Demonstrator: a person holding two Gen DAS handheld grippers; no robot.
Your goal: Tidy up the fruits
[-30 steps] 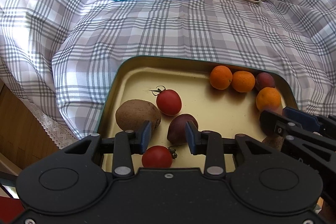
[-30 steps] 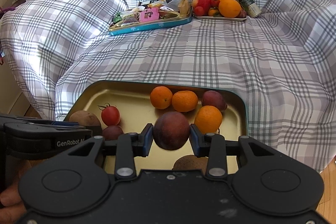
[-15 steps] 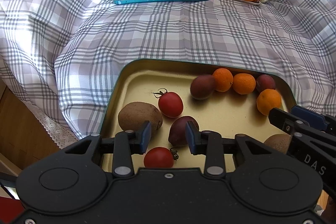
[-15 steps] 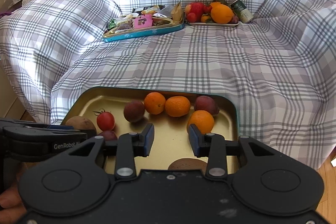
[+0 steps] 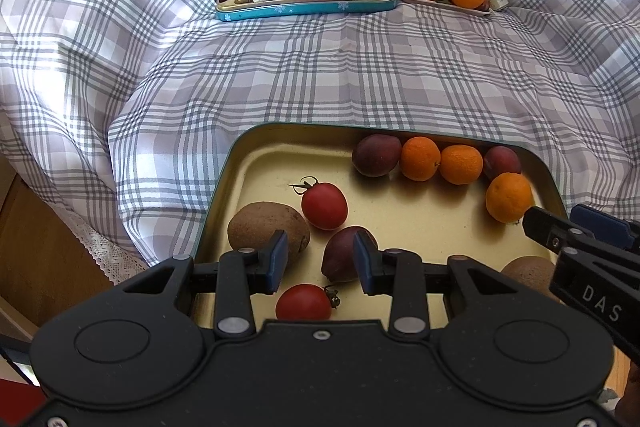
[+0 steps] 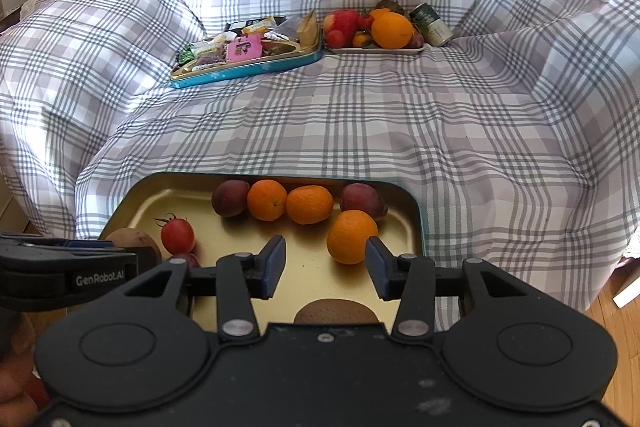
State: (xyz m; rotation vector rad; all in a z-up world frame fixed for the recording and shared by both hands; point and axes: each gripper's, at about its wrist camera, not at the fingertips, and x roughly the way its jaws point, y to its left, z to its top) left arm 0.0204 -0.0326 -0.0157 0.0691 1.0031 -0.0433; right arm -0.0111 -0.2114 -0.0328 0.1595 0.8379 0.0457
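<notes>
- Since the fruit is being sorted by kind on the tray [image 6: 224, 239], the lone orange [image 6: 352, 235] looks like the next piece to move: it sits on the tray floor just in front of the far row, close to the plum [image 6: 362, 201] at that row's right end but not lined up with the others.
- Being round, the lone orange has no long axis to match, so the wrist needs no turn. What matters is that it lies just ahead of the right gripper [image 6: 326, 263] and off to the side of the right-hand finger, not on the centre line.
- The right gripper is empty and its jaws are opening. Nothing is between them but bare tray, and a kiwi [image 6: 336, 311] lies under its body.
- That hand is plainly the nearer one. A short push forward and a small shift to the right should bring the lone orange between the jaws.
- The left gripper [image 5: 320, 259] hangs over the tray's near left part, its jaws at a narrow gap and holding nothing. A dark plum [image 5: 340, 259] lies just beyond its right-hand finger and a tomato [image 5: 304, 302] just below the gap.
- The tray rests on a checked duvet [image 6: 360, 123] on the bed.
</notes>
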